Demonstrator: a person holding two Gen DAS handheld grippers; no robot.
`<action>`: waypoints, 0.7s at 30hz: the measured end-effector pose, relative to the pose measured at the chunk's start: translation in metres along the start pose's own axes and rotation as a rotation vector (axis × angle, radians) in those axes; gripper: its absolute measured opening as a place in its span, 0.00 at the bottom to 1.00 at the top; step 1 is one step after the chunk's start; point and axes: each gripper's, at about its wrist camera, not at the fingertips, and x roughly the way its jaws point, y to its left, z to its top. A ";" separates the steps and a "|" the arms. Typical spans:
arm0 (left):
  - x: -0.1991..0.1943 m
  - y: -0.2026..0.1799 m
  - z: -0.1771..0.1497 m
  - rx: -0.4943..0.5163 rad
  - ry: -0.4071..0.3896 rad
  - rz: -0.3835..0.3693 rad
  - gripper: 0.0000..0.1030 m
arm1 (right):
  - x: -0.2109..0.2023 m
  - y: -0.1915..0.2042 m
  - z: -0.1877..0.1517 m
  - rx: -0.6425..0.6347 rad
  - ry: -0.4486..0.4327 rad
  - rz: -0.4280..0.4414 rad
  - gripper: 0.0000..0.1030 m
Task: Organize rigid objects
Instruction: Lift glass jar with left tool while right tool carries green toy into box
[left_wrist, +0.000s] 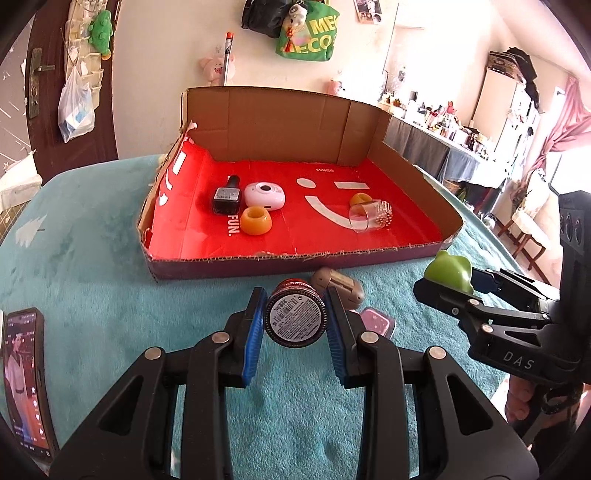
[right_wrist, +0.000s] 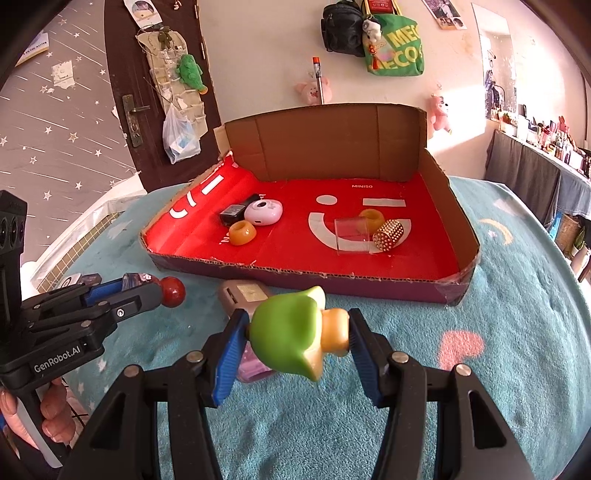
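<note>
Between left gripper (left_wrist: 295, 322) pads: round jar (left_wrist: 295, 320).

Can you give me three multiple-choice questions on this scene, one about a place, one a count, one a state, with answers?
1. Where does the gold beaded cylinder lie?
A. On the teal blanket
B. In the cardboard tray, right part
C. In the left tool

2. How many orange rings lie in the tray?
A. Two
B. Four
C. None

3. What is the right tool doing?
A. Standing open with nothing in it
B. Gripping a phone
C. Gripping a green and orange toy

Answers: 1 B, it lies on the red floor beside the clear box. 2 A, one ring sits by the white gadget, the other behind the clear box. 3 C, both pads press the toy's sides.
</note>
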 end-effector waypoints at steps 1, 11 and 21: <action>0.000 0.000 0.001 0.001 -0.002 0.000 0.28 | 0.000 0.000 0.001 -0.001 -0.001 0.001 0.55; 0.007 0.001 0.011 0.014 -0.008 -0.002 0.28 | 0.005 0.002 0.011 -0.016 -0.001 0.008 0.55; 0.014 0.003 0.020 0.024 -0.008 -0.003 0.28 | 0.011 0.000 0.021 -0.028 -0.003 0.006 0.55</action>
